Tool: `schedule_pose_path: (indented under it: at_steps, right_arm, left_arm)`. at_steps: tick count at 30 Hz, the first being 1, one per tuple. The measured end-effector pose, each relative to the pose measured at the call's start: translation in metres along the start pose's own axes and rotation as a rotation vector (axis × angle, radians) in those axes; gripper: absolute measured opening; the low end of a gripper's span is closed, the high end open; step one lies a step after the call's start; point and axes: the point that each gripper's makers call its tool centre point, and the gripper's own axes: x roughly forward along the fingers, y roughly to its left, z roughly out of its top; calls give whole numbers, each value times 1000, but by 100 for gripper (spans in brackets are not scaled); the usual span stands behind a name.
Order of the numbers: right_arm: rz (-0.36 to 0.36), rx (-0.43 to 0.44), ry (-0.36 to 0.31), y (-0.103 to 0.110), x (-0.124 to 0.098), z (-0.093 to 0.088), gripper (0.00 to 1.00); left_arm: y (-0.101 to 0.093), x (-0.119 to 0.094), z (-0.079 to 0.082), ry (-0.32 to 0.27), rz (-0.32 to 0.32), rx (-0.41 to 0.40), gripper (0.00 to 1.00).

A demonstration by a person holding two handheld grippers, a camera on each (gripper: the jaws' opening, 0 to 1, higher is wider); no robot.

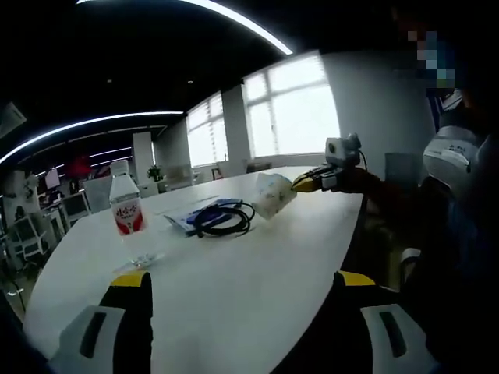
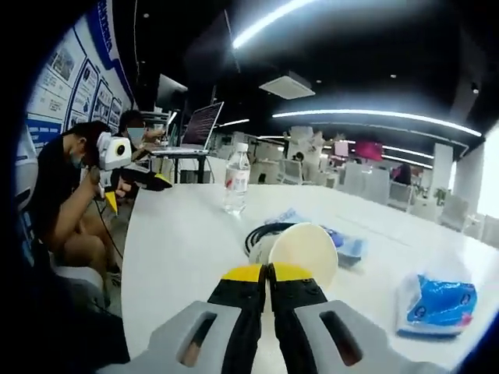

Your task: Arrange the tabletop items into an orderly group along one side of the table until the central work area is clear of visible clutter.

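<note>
My right gripper [image 2: 269, 274] is shut on the wall of a white paper cup [image 2: 306, 249], which lies tilted just past its yellow tips. In the left gripper view the same cup [image 1: 273, 195] hangs over the white table [image 1: 257, 288], with the right gripper [image 1: 310, 184] reaching in from the right. My left gripper [image 1: 243, 280] is open, jaws wide apart over bare tabletop. A water bottle [image 1: 125, 206] with a red label stands to its front left. A coiled black cable [image 1: 224, 218] lies on a blue packet [image 1: 187, 219].
A blue and white tissue pack [image 2: 437, 304] lies at the right of the table [image 2: 179, 257]. The bottle [image 2: 236, 179], the cable [image 2: 257, 232] and the left gripper [image 2: 136, 191] lie beyond. A person [image 2: 66, 195] sits at the left edge; a laptop [image 2: 199, 126] stands behind.
</note>
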Motion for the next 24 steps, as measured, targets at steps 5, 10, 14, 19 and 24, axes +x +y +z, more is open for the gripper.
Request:
schedule_pose_path:
  at_steps: [5, 10, 14, 19, 24]
  right_arm:
    - [0, -33, 9, 0, 2, 5, 0]
    - [-2, -74, 23, -1, 4, 9, 0]
    - [5, -101, 31, -2, 5, 13, 0]
    - [9, -128, 38, -4, 8, 18, 0]
    - [28, -154, 41, -2, 13, 27, 0]
  left_arm:
    - [-3, 1, 1, 0, -8, 7, 95]
    - [-3, 1, 1, 0, -7, 10, 95]
    - [-4, 1, 2, -1, -8, 11, 95]
    - [-3, -1, 2, -3, 1, 12, 95]
    - [1, -2, 4, -10, 10, 10, 95]
